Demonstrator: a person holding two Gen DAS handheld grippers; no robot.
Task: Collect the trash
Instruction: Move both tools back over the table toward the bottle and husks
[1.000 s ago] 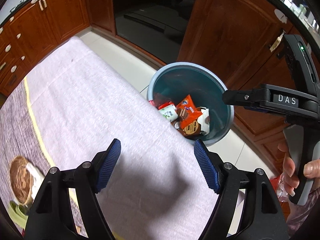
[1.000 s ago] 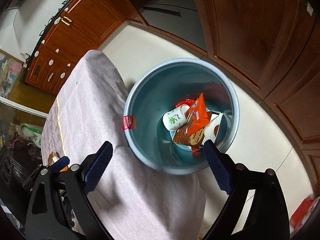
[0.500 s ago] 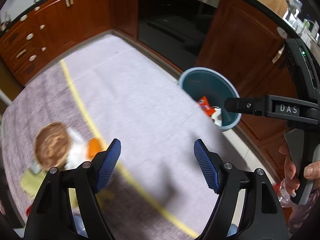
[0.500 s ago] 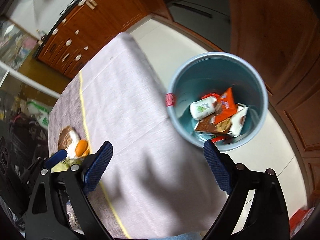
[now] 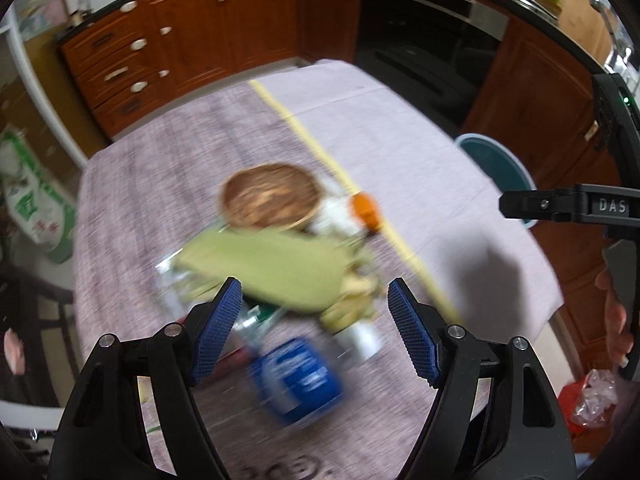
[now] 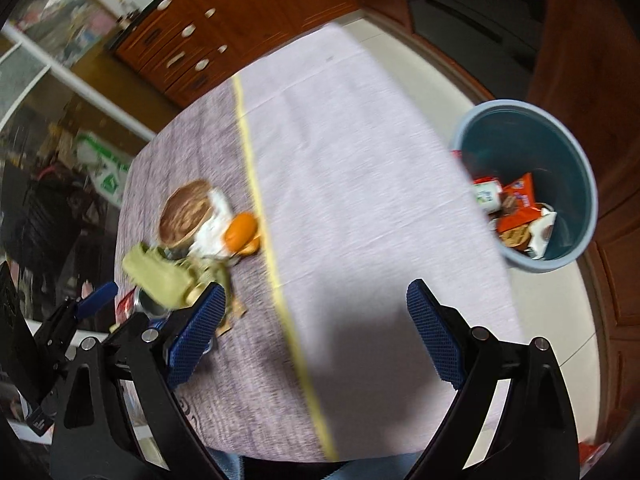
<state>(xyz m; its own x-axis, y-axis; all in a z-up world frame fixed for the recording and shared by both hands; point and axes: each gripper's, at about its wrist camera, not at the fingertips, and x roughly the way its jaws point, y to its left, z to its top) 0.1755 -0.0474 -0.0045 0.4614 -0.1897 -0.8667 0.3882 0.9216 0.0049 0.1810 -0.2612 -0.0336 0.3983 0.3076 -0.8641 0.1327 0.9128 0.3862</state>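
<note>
The table (image 6: 360,152) carries a blurred heap of litter on its left half, past the yellow stripe (image 6: 256,184); the bin (image 6: 576,160) stands on the floor off its right edge, already holding wrappers. The left gripper (image 5: 314,330) hangs directly over the heap, jaws wide apart and empty, far nearer than the right gripper (image 6: 314,332), also wide apart and empty, over bare cloth. Likeliest next pick is the blue can (image 5: 296,376), lying on its side between the left jaws, long axis running roughly away from the camera
</note>
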